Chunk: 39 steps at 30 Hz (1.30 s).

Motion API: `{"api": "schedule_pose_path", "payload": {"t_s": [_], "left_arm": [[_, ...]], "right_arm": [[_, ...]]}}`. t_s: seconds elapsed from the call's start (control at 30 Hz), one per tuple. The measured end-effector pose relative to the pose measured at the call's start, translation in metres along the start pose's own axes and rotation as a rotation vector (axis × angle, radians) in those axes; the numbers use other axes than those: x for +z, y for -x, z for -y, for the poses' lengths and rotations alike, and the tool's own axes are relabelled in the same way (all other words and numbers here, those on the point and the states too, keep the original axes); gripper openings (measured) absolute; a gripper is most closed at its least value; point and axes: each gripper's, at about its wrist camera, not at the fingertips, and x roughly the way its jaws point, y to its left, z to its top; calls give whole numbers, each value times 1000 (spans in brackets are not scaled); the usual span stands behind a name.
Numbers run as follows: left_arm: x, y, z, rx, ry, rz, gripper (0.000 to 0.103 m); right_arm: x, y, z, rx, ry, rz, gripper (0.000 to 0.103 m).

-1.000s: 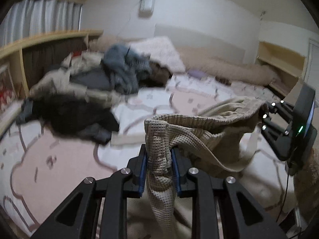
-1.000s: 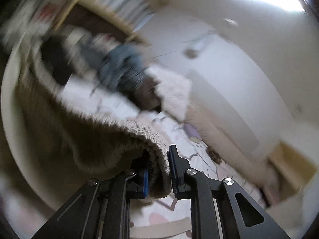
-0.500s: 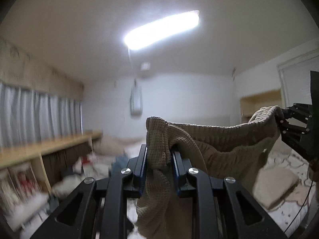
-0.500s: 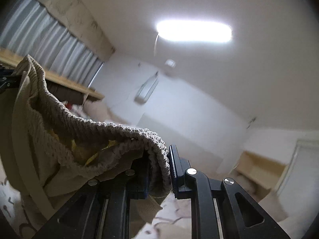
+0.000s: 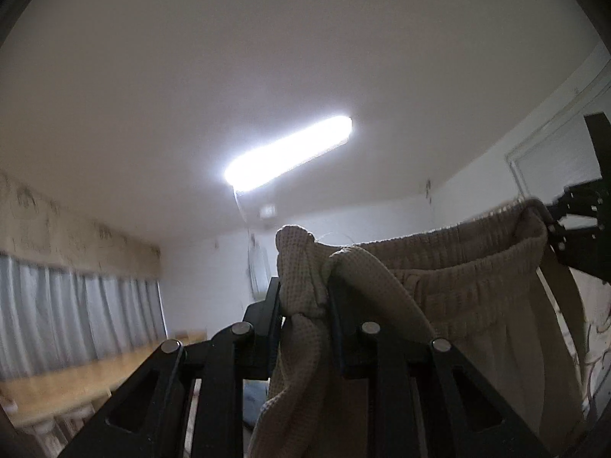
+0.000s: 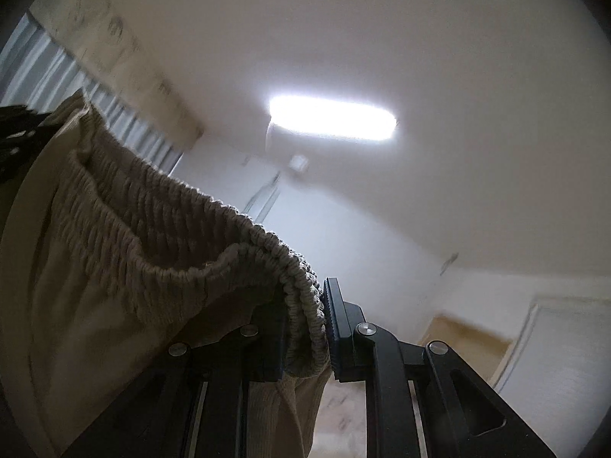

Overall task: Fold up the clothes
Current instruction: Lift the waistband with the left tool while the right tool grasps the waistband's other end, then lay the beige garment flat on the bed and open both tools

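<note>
A beige waffle-knit garment [image 5: 469,286], apparently trousers or shorts with a gathered elastic waistband, is held aloft between the two tools, well above anything it could be laid on. The left tool [image 5: 305,297] is pinching a bunched wad of the fabric at one end of the waistband; the right tool [image 6: 305,328] is pinching the ribbed band at the other end. The waistband is thus stretched roughly level from left to right, its long axis running from tool to tool, and the rest of the cloth hangs down below it. Neither hand is nearer; each holds its own end. Behind, a ceiling light [image 5: 286,152] and curtains [image 5: 76,313] are seen. The coming move is judged to be a lowering of the cloth for laying flat.
</note>
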Motion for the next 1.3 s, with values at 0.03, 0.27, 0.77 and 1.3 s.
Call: {"api": "schedule_pose_path", "payload": {"t_s": [0.03, 0.27, 0.77, 1.3], "left_arm": [[-18, -14, 0, -2, 12, -53, 22], [-199, -136, 14, 45, 71, -447, 22], [-322, -349, 8, 98, 204, -710, 22], [-445, -436, -1, 9, 162, -1119, 46]], "right_arm": [[-14, -19, -8, 41, 0, -66, 18], [-134, -171, -89, 230, -55, -475, 18], [-245, -430, -148, 206, -195, -741, 18], [-351, -518, -118, 277, -322, -986, 78]]}}
